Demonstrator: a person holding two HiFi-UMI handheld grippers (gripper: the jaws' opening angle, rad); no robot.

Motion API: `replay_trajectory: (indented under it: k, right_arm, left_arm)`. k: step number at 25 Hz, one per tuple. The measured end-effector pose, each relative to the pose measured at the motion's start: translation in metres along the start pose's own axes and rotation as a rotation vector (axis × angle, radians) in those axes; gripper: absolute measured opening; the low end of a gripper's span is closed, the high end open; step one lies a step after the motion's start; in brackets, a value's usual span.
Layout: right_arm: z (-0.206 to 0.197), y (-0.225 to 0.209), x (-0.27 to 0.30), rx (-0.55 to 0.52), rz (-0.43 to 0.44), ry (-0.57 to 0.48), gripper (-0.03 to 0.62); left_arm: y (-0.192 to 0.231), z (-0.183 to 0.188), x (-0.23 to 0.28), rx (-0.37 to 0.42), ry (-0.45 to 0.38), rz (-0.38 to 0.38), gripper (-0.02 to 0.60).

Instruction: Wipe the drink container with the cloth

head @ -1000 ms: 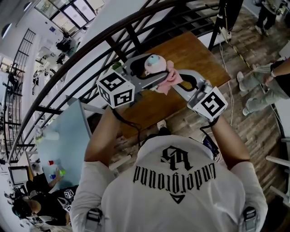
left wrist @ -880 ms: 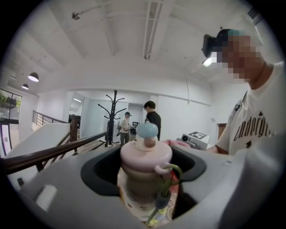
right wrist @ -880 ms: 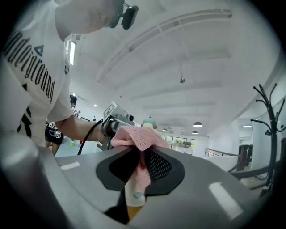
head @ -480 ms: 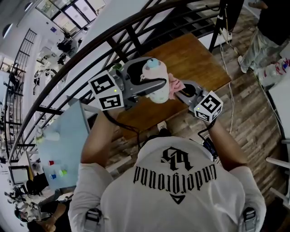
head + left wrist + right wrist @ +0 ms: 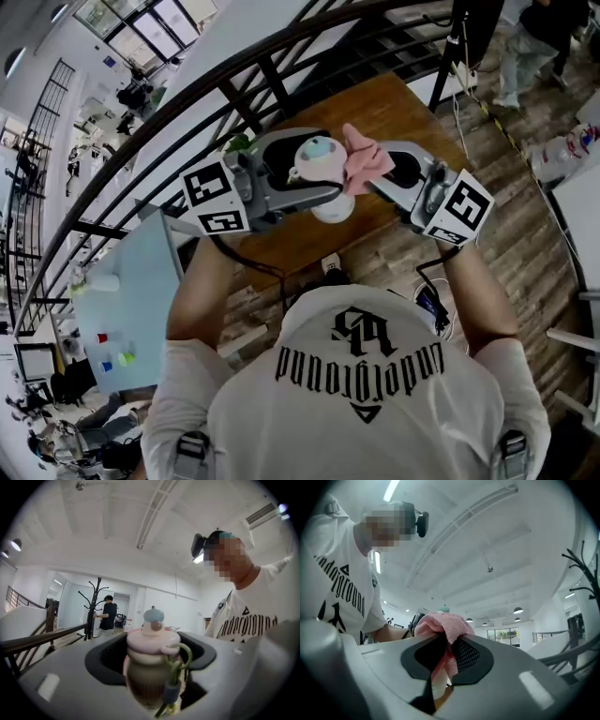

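The drink container [image 5: 322, 176] is a small bottle with a pink lid and a blue knob on top, held up in the air above a wooden table. My left gripper [image 5: 314, 192] is shut on the bottle's body; in the left gripper view the bottle [image 5: 152, 667] fills the space between the jaws, a green strap hanging from its lid. My right gripper [image 5: 375, 178] is shut on a pink cloth [image 5: 364, 161], which is pressed against the bottle's right side near the lid. The cloth [image 5: 443, 632] bunches up between the right jaws in the right gripper view.
A wooden table [image 5: 394, 122] lies below the grippers, with a dark curved railing [image 5: 197, 89] beyond it. A light blue board [image 5: 131, 300] is at the left. A person [image 5: 525, 42] stands on the plank floor at the upper right.
Both grippers have shifted right and slightly down with the bottle and cloth. The cloth now sits higher against the bottle's lid. The person at the right has walked further away.
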State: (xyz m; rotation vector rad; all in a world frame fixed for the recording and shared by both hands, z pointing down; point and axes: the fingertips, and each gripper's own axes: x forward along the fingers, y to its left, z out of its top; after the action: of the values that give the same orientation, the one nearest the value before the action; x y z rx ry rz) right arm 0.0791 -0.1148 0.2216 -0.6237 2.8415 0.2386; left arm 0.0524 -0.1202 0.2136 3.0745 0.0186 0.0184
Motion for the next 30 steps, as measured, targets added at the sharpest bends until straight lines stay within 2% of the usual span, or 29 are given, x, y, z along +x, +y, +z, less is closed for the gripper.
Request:
replay_trajectory:
  k: [5,9,14,18,21,24,30]
  right_arm:
    - [-0.058,0.012,-0.018,0.124,0.001,0.088,0.046]
    - [-0.082,0.037,-0.027,0.187,0.073,0.126,0.046]
    - [-0.038,0.031,-0.013,0.116,0.148,0.064,0.046]
    - [0.014,0.014,0.001,0.049,0.157,-0.007,0.046]
    - [0.023,0.011,0.007,0.047,0.157,-0.025,0.046]
    - [-0.001,0.013,0.008,0.097,0.137,0.005,0.045]
    - [-0.087,0.024,0.003,0.227,0.139,0.144,0.044]
  left_arm:
    - [-0.007,0.016,0.001,0.020,-0.028,-0.025,0.379]
    - [-0.021,0.019,-0.002,0.040,-0.024,-0.058,0.379]
    - [-0.026,0.016,-0.002,0.051,-0.027,-0.114,0.380]
    - [-0.035,0.021,-0.003,0.069,-0.045,-0.167,0.380]
    - [-0.048,0.025,0.000,0.095,-0.051,-0.210,0.380]
    - [-0.054,0.028,-0.001,0.100,-0.061,-0.224,0.380]
    - [-0.058,0.029,-0.002,0.086,-0.052,-0.250,0.380]
